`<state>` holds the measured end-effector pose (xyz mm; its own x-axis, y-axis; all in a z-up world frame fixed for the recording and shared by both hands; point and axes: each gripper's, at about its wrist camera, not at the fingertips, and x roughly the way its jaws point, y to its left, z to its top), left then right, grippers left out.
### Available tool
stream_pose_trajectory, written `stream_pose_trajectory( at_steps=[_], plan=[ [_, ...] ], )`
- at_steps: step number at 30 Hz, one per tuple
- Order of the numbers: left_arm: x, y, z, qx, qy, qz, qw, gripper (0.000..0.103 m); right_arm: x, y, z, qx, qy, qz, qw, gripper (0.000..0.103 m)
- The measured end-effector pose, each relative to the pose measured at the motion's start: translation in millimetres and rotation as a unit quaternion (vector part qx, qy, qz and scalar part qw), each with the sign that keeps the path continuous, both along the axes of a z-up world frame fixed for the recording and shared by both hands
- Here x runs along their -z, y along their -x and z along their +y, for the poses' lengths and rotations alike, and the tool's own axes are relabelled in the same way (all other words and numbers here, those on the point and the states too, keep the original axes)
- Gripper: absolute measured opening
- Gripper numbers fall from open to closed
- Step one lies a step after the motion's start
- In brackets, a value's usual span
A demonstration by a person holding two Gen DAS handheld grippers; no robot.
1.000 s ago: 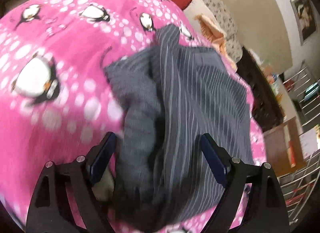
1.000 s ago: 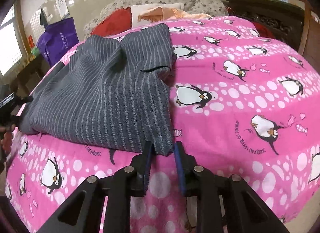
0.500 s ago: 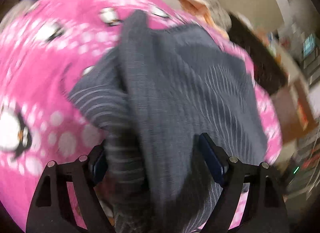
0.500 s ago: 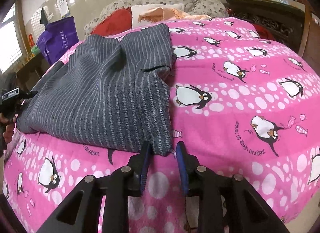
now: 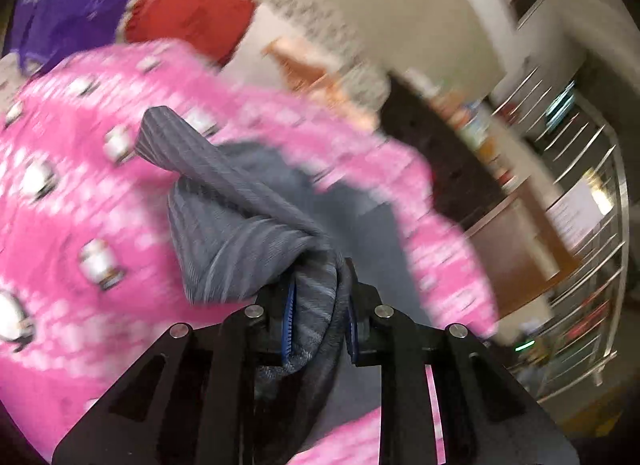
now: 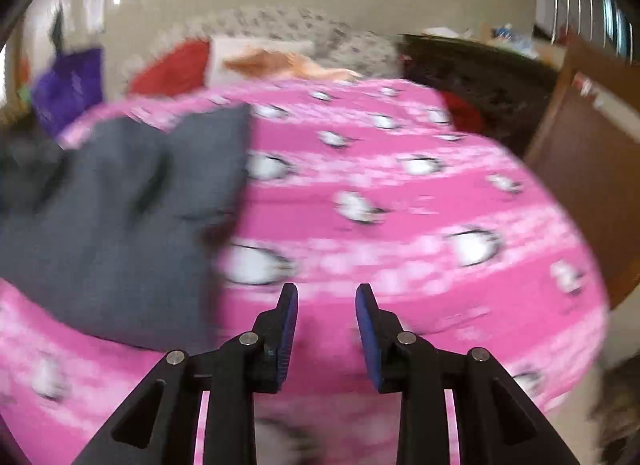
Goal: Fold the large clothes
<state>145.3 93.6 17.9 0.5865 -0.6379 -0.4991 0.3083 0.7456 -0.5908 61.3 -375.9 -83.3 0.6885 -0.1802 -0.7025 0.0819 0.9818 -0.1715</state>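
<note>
Gripping a bunched fold of the grey pinstriped garment point(image 5: 248, 237), the left gripper point(image 5: 318, 297) has just drawn its fingers point(image 5: 289, 317) together, and the cloth is pinched tight between the blue pads. From that clamp the fabric rises and stretches away in a twisted ridge toward a raised corner, with the remainder of the garment spreading out beneath it over the bed. The bed is dressed in a pink penguin-print blanket point(image 5: 80, 193), blurred in the left wrist view.

In the right wrist view the right gripper point(image 6: 326, 305) hangs over bare pink blanket with its fingers point(image 6: 288, 325) parted and nothing between them; they have been easing a little wider. The garment lies to the left of those fingers, a dark grey mass on the blanket, its near edge beside the left finger but not inside the gap. Motion blur softens the stripes here, so the folds cannot be read.

At the head of the bed sit a red cushion point(image 6: 172, 69), a white pillow and an orange cloth point(image 6: 280, 61) against a floral-patterned backrest point(image 6: 280, 25). A purple bag point(image 6: 68, 85) stands off the far left corner. Dark wooden furniture point(image 6: 480, 77) runs along the right side of the bed, and a metal rack point(image 5: 592, 249) shows at the right edge of the left wrist view.
</note>
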Motion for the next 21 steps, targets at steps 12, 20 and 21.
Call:
stream_pose_trajectory(
  at_steps=[12,20,21],
  plan=[
    [-32.4,-16.6,-139.0,0.013,-0.077,-0.023,0.9967,0.012,57.1,17.1,-44.3,0.005,-0.041,-0.068,0.997,0.03],
    [-8.0,11.8,14.9,-0.147,-0.094,0.017,0.9845,0.059,58.9,19.2,-37.4,0.0,-0.022,-0.079,0.997,0.03],
    [-2.5,13.8,28.5,-0.16,-0.091,0.024,0.9827,0.063,59.4,18.5,-36.7,0.0,-0.019,-0.079,0.997,0.03]
  ],
)
